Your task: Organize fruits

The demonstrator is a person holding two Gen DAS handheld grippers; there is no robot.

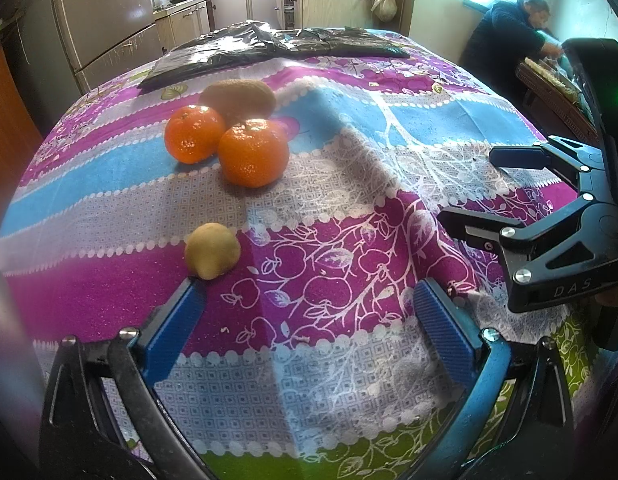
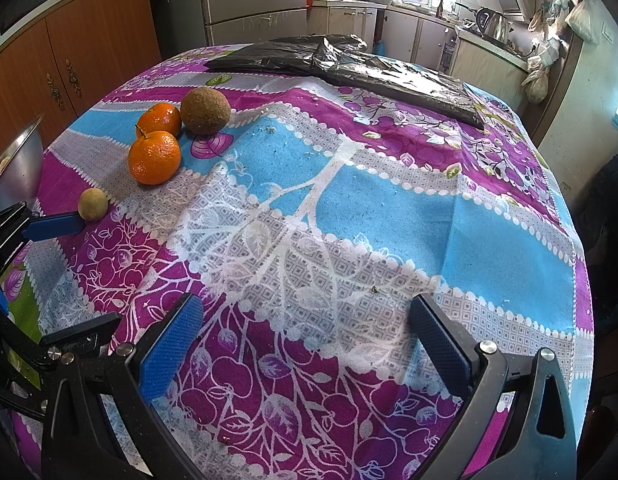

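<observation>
The small yellow fruit lies alone on the counter, nearest the left gripper, whose released jaws touch it on one side, likely lining up a grasp. Farther off, two oranges and a brown fruit cluster together. The right gripper, released and empty, hovers well apart, while a metal bowl at far left probably receives the fruit.

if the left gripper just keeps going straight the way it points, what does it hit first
Probably bare tablecloth. The left gripper is open, and the small yellow fruit sits just off its left finger's tip, not between the fingers. The oranges lie further ahead, left of the line. Depth is uncertain.
</observation>
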